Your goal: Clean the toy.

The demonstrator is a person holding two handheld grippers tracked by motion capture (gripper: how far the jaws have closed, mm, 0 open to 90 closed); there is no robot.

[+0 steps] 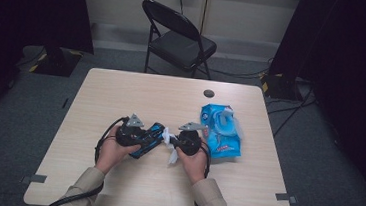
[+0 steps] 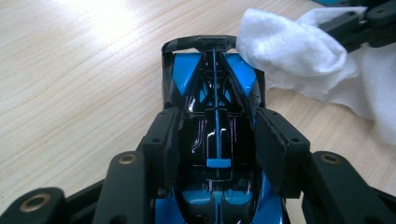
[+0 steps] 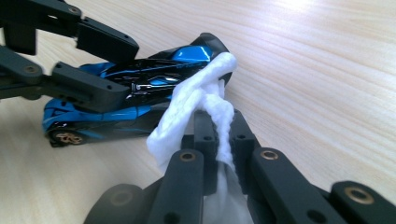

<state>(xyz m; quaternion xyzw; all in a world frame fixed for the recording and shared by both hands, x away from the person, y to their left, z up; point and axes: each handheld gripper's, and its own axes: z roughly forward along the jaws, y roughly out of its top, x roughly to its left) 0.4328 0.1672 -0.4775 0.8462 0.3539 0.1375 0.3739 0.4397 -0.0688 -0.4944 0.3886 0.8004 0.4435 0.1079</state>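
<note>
Car [image 1: 149, 137] at frame centre on table [image 1: 121, 92], clamped in my left gripper [image 1: 143, 138]. Right gripper [image 1: 176, 141] pinches wipe [image 3: 196, 100] against car's end. Wiping step, I judge; next, drag wipe along body.

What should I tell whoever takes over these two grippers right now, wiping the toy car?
Left gripper: fingers clamped on the sides of the blue and black toy car, holding it on the table.
Right gripper: shut on a white wipe, which is pressed against the car's end.
Wipe pack: lying on the table, on the right gripper's far side.
Done: car held, wipe in contact.
Left: probably wipe the rest of the body, then set both down.
</note>
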